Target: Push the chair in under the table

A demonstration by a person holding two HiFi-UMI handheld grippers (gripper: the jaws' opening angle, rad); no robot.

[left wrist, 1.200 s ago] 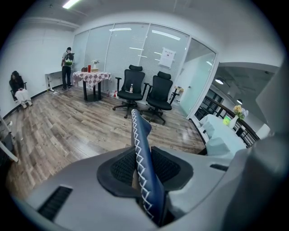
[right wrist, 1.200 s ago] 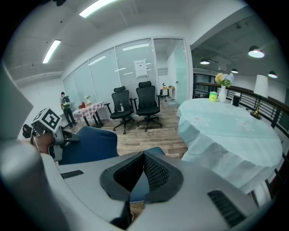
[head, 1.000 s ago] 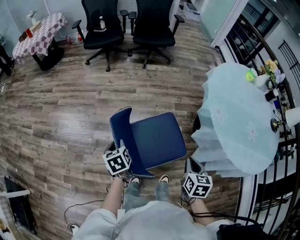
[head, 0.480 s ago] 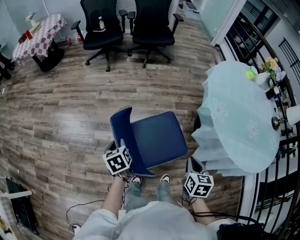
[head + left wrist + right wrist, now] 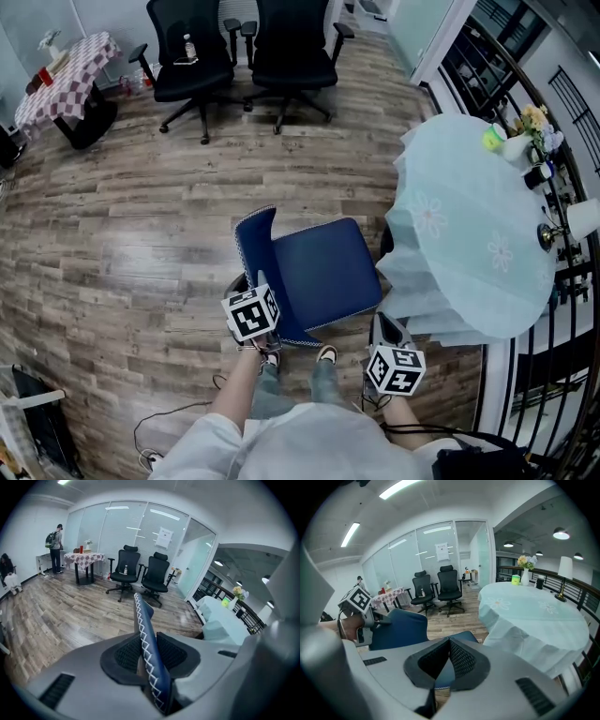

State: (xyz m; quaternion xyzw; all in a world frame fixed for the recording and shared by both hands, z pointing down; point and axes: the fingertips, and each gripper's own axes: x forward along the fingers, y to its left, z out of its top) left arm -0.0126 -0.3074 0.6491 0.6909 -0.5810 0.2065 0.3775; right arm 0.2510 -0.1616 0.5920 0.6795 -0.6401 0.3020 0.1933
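From my station I see a wood-plank floor (image 5: 112, 234) running to glass partition walls (image 5: 119, 531). Two black office chairs (image 5: 192, 58) stand near a checkered-cloth side table (image 5: 70, 70). Strip lights (image 5: 401, 487) glow overhead; a black railing (image 5: 213, 592) lines one side.

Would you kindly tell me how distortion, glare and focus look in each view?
Head view: strong fisheye bends the wood floor boards, with pale sheen patches. Left gripper view: dark vignetted corners; the blue chair backrest close up looks soft. Right gripper view: the ceiling light strip blows out white; the room behind stays sharp.
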